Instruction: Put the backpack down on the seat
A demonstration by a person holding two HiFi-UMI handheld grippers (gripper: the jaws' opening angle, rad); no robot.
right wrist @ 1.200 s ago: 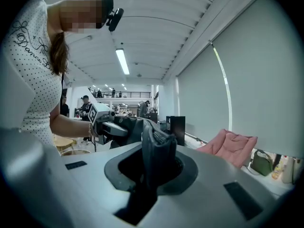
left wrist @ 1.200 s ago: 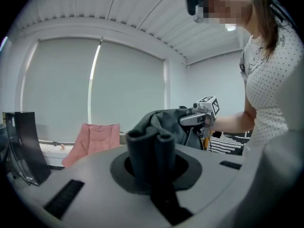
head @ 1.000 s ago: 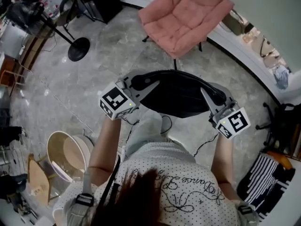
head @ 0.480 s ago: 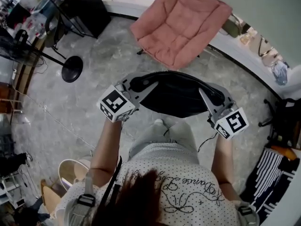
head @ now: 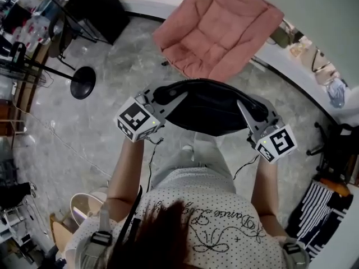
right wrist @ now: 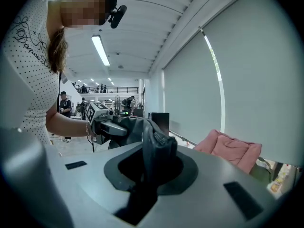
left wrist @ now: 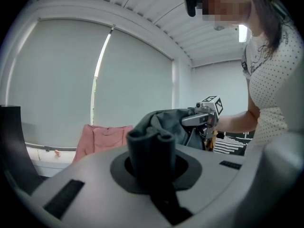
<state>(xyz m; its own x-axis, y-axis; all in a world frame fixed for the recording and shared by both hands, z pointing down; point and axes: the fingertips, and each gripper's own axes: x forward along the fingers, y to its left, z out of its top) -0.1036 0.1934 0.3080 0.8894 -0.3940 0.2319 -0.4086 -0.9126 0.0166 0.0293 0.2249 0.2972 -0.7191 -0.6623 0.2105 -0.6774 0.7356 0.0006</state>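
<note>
A black backpack (head: pixel 210 110) hangs in the air in front of the person, stretched between both grippers. My left gripper (head: pixel 167 98) is shut on a bunched fold of the backpack's left end (left wrist: pixel 152 144). At the other end, the right gripper (head: pixel 253 110) is shut on a dark strap (right wrist: pixel 159 152). The seat is a pink cushioned chair (head: pixel 219 27), which stands on the floor just beyond the backpack and has nothing on it. The same pink chair (left wrist: pixel 102 139) shows in the left gripper view, and the pink chair (right wrist: pixel 230 151) also appears low right in the right gripper view.
A black round stand base (head: pixel 83 75) and a black cabinet (head: pixel 92 7) stand at the far left. A white window ledge (head: pixel 291 60) curves behind the chair. A black-and-white striped thing (head: pixel 314 212) lies at the right. A beige basin (head: pixel 84 206) sits lower left.
The person has stepped toward the pink chair, which now lies closer to the backpack. The basin has slid down and out at lower left. Both grippers keep their hold.
</note>
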